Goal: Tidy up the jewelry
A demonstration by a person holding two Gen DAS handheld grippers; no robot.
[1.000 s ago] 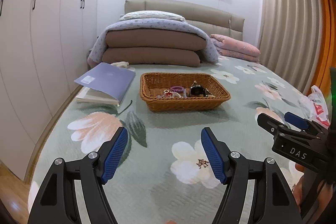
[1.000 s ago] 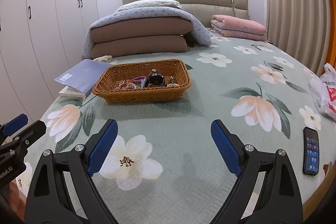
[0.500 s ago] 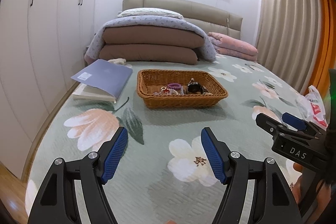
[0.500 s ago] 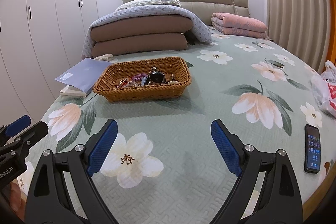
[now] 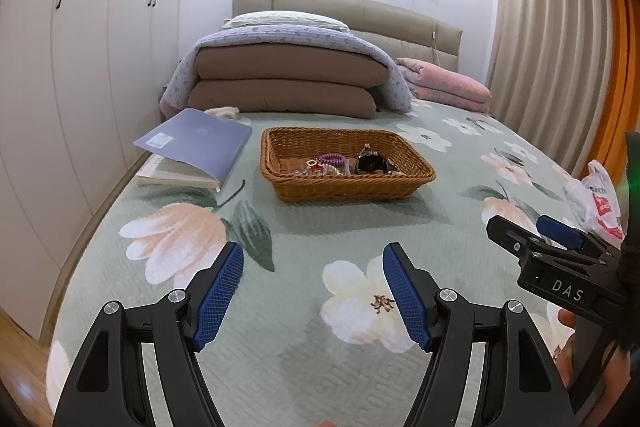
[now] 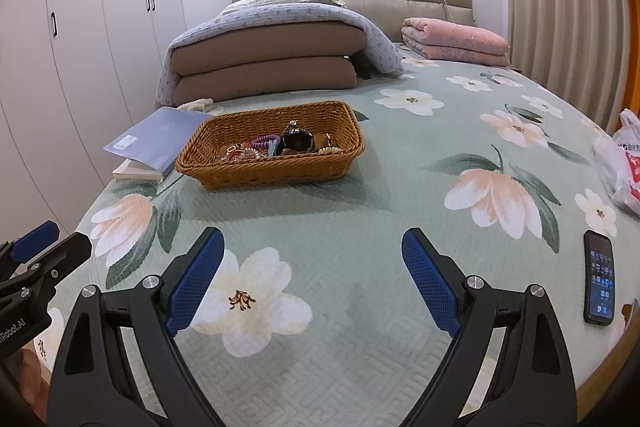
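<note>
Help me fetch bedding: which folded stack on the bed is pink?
The smaller pink stack beside the curtain; the larger pile is brown under a lilac quilt.

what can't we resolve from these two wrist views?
- Small jewellery pieces in the brown wicker basket: too small in both views; near wall hides some in the left wrist view.
- White book under the lavender folder: mostly covered.
- White and red plastic bag: cut by the right edge.
- Left gripper and right gripper: both open, holding nothing.
</note>
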